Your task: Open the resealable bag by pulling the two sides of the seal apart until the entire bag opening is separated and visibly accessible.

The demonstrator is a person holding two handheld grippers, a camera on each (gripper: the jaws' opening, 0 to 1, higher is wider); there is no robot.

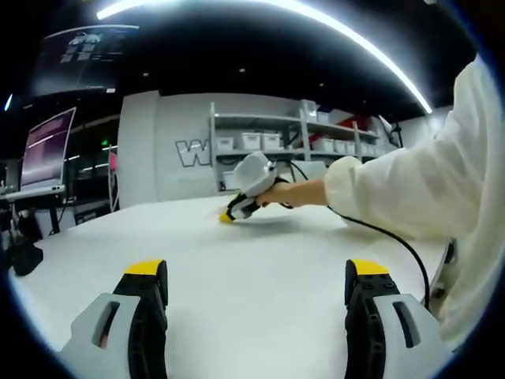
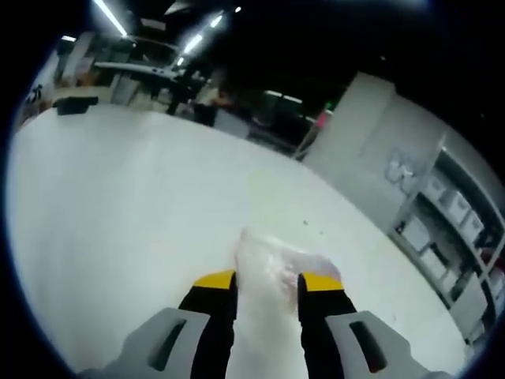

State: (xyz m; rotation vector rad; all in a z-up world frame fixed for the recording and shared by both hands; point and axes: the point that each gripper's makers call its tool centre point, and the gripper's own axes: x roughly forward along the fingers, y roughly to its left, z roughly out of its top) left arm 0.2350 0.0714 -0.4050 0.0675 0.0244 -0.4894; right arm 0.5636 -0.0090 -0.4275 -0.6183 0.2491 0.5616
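A clear, crinkled resealable bag [image 2: 272, 260] lies flat on the white table [image 2: 118, 205]. In the right gripper view my right gripper [image 2: 268, 283] is open, and its yellow-tipped jaws stand on either side of the bag's near end. The left gripper view shows that same right gripper [image 1: 230, 213] tipped down onto the far part of the table [image 1: 237, 260], held by a hand in a white sleeve [image 1: 418, 185]. There the bag is too faint to make out. My left gripper [image 1: 256, 272] hovers over the near table, open wide with nothing between its jaws.
A black cable [image 1: 394, 237] runs from the right gripper across the table toward the person. Shelves with white bins [image 1: 260, 142] stand behind the table, and a monitor [image 1: 47, 146] at far left. A dark object [image 2: 75, 103] sits near the table's far edge.
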